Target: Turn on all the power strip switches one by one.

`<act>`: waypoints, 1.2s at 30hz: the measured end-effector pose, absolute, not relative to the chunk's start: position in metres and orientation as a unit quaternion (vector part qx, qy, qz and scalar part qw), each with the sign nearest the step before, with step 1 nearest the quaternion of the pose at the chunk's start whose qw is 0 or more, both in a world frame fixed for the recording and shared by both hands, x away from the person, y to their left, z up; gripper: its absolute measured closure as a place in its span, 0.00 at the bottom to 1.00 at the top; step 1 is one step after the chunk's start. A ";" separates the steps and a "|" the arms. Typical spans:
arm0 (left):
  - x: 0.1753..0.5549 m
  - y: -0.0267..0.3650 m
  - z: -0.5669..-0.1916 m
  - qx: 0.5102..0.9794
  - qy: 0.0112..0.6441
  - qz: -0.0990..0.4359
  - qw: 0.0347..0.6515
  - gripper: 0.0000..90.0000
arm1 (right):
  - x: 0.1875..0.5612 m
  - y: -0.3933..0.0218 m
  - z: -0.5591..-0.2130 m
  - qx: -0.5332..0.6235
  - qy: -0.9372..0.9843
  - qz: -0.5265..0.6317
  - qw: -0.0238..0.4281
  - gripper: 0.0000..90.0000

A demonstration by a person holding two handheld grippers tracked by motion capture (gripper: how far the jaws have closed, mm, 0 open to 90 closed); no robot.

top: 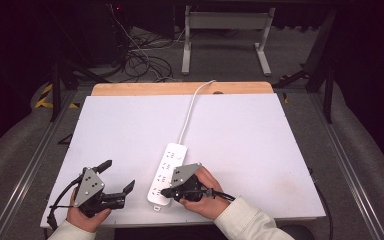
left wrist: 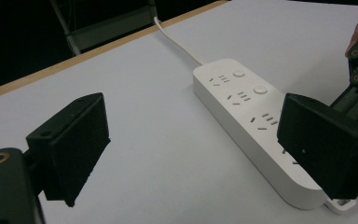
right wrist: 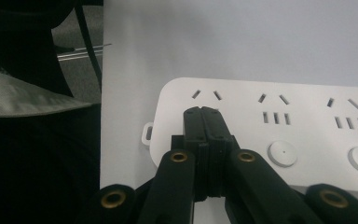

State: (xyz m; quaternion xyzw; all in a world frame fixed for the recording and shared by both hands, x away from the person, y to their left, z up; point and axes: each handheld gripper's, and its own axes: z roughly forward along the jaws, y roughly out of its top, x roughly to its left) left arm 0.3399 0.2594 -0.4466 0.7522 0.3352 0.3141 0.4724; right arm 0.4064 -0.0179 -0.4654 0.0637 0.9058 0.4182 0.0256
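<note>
Right gripper (right wrist: 204,114): nearest the lens in right gripper view, jaws clenched tight together, nothing betw. them; tips over near end of power strip (right wrist: 279,126), above last socket, by round button (right wrist: 282,153). Contact w/ strip: can't tell.
Left gripper (top: 114,176): jaws spread wide, empty, just left of strip.
Power strip: white, lies on white table top (top: 240,130) near front edge, centre; white cable (top: 190,107) runs to far edge.
</note>
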 end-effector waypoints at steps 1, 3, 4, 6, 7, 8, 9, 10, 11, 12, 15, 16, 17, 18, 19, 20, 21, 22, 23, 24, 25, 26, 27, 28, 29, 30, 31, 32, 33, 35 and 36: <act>0.340 0.259 -0.447 0.752 0.335 0.314 0.472 0.10 | 0.406 -0.018 -0.466 0.063 0.906 0.419 0.026 1.00; 0.340 0.259 -0.447 0.752 0.335 0.314 0.472 0.10 | 0.407 -0.018 -0.466 0.064 0.905 0.419 0.025 1.00; 0.340 0.259 -0.447 0.753 0.335 0.314 0.472 0.10 | 0.407 -0.018 -0.466 0.063 0.906 0.418 0.025 1.00; 0.340 0.259 -0.447 0.753 0.336 0.313 0.472 0.10 | 0.407 -0.018 -0.466 0.065 0.906 0.418 0.024 1.00; 0.340 0.259 -0.447 0.753 0.336 0.313 0.472 0.10 | 0.407 -0.018 -0.467 0.066 0.906 0.418 0.023 1.00; 0.340 0.259 -0.447 0.752 0.336 0.313 0.472 0.10 | 0.406 -0.018 -0.467 0.067 0.906 0.418 0.025 1.00; 0.340 0.259 -0.447 0.752 0.336 0.314 0.472 0.10 | 0.406 -0.018 -0.467 0.067 0.906 0.418 0.025 1.00; 0.340 0.259 -0.447 0.752 0.336 0.314 0.472 0.10 | 0.406 -0.017 -0.467 0.069 0.906 0.417 0.027 1.00; 0.340 0.259 -0.447 0.752 0.336 0.313 0.472 0.10 | 0.406 -0.017 -0.468 0.067 0.906 0.417 0.026 1.00; 0.340 0.259 -0.447 0.752 0.336 0.313 0.472 0.10 | 0.406 -0.017 -0.468 0.069 0.906 0.417 0.026 1.00; 0.340 0.259 -0.447 0.752 0.336 0.313 0.472 0.10 | 0.405 -0.017 -0.468 0.075 0.907 0.415 0.025 1.00; 0.340 0.259 -0.447 0.752 0.336 0.313 0.472 0.10 | 0.405 -0.017 -0.468 0.075 0.907 0.415 0.025 1.00; 0.340 0.259 -0.447 0.752 0.337 0.312 0.472 0.10 | 0.405 -0.017 -0.468 0.076 0.907 0.414 0.025 1.00; 0.340 0.259 -0.447 0.752 0.337 0.312 0.472 0.10 | 0.405 -0.017 -0.469 0.075 0.907 0.414 0.024 1.00; 0.340 0.259 -0.447 0.752 0.338 0.312 0.472 0.10 | 0.405 -0.017 -0.469 0.075 0.907 0.414 0.024 1.00; 0.340 0.259 -0.447 0.752 0.338 0.312 0.472 0.10 | 0.406 -0.017 -0.469 0.077 0.907 0.414 0.022 1.00; 0.340 0.259 -0.447 0.752 0.338 0.312 0.472 0.10 | 0.406 -0.017 -0.469 0.077 0.907 0.414 0.021 1.00; 0.340 0.259 -0.447 0.752 0.338 0.312 0.472 0.10 | 0.406 -0.017 -0.469 0.077 0.906 0.415 0.020 1.00; 0.340 0.258 -0.447 0.751 0.340 0.311 0.473 0.10 | 0.407 -0.017 -0.469 0.078 0.906 0.415 0.018 1.00; 0.340 0.258 -0.447 0.751 0.340 0.311 0.473 0.10 | 0.407 -0.017 -0.469 0.077 0.907 0.414 0.018 1.00; 0.340 0.258 -0.447 0.751 0.340 0.311 0.472 0.10 | 0.407 -0.017 -0.469 0.076 0.908 0.411 0.017 1.00; 0.340 0.258 -0.447 0.751 0.341 0.312 0.472 0.10 | 0.407 -0.017 -0.469 0.076 0.908 0.411 0.017 1.00; 0.340 0.258 -0.447 0.751 0.341 0.311 0.472 0.10 | 0.408 -0.016 -0.469 0.077 0.908 0.410 0.018 1.00; 0.340 0.258 -0.447 0.751 0.341 0.311 0.472 0.10 | 0.408 -0.016 -0.469 0.078 0.908 0.411 0.016 1.00; 0.340 0.258 -0.447 0.751 0.341 0.311 0.472 0.10 | 0.408 -0.016 -0.470 0.078 0.908 0.412 0.016 1.00; 0.340 0.258 -0.447 0.751 0.342 0.311 0.472 0.10 | 0.408 -0.015 -0.470 0.078 0.907 0.413 0.018 1.00; 0.340 0.258 -0.447 0.751 0.342 0.311 0.472 0.10 | 0.408 -0.015 -0.470 0.078 0.907 0.413 0.018 1.00; 0.340 0.259 -0.447 0.752 0.340 0.314 0.469 0.10 | 0.408 -0.015 -0.470 0.081 0.905 0.417 0.020 1.00; 0.340 0.259 -0.447 0.752 0.340 0.314 0.470 0.10 | 0.409 -0.014 -0.469 0.083 0.906 0.414 0.019 1.00; 0.340 0.259 -0.447 0.750 0.342 0.311 0.472 0.10 | 0.408 -0.013 -0.466 0.081 0.907 0.413 0.025 1.00; 0.340 0.259 -0.447 0.751 0.343 0.309 0.473 0.10 | 0.408 -0.015 -0.464 0.082 0.904 0.419 0.030 1.00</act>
